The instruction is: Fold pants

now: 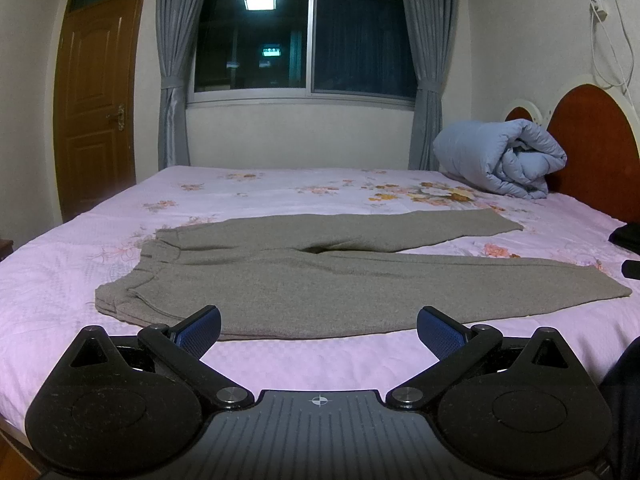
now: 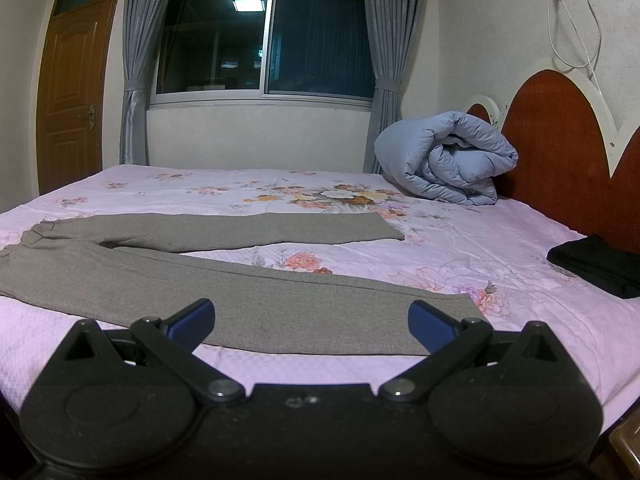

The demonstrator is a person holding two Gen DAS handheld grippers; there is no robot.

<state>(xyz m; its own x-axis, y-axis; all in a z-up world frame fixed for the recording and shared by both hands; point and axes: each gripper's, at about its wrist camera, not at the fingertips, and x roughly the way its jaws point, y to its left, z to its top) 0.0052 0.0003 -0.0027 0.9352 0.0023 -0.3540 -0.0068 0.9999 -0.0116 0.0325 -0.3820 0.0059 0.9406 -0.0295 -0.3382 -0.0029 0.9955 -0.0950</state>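
Note:
Grey pants [image 1: 320, 276] lie flat on the pink flowered bed sheet [image 1: 60, 280], waistband to the left, both legs spread apart and running to the right. My left gripper [image 1: 319, 326] is open just short of the near edge of the pants, by the waist end, with nothing between its blue pads. In the right wrist view the same pants [image 2: 200, 280] stretch from the left, the near leg's cuff ending close in front. My right gripper [image 2: 311, 320] stands open just above that near leg's cuff end, holding nothing.
A rolled light-blue quilt [image 1: 500, 156] rests at the headboard [image 1: 592, 148] on the right. A folded black garment [image 2: 592, 264] lies on the bed's right side. Behind the bed are a window with grey curtains [image 1: 172, 68] and a wooden door [image 1: 96, 100].

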